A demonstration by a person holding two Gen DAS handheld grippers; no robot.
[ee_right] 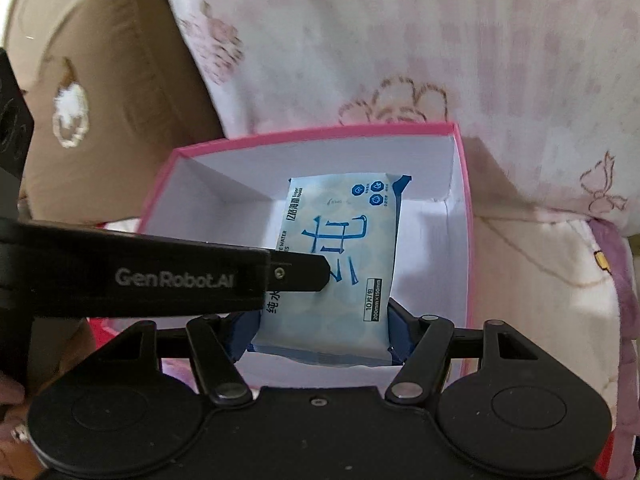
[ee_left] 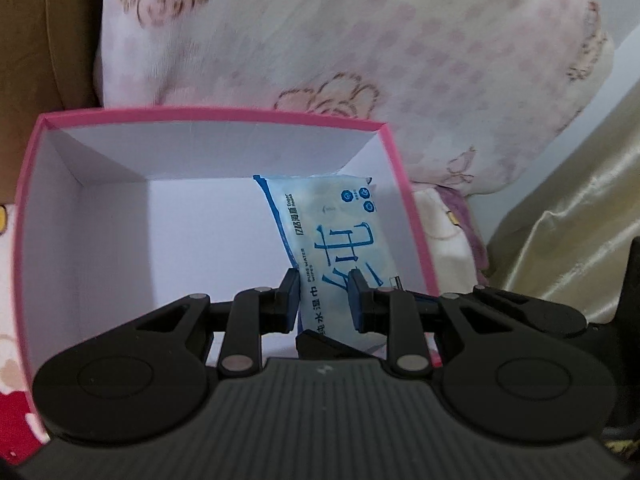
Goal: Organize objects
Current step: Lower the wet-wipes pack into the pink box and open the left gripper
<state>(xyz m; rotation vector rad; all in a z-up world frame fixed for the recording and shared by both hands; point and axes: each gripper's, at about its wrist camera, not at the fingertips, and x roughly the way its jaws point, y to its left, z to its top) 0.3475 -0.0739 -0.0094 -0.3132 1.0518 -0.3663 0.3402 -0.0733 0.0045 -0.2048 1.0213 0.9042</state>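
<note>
A pack of wet wipes (ee_right: 340,256) hangs over the open pink box (ee_left: 416,240) with the white inside, tilted, its far end dipping below the box's rim. The left gripper (ee_left: 324,300) is pinched tight on the pack's near edge. The right gripper (ee_right: 320,328) clasps the pack across its width, pads pressing both sides. Behind the box lies floral bedding (ee_left: 360,40).

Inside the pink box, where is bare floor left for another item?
The pink box has bare white floor left of the wipes pack, out to its left wall. The right side is crowded: pack, left tool and right tool.
</note>
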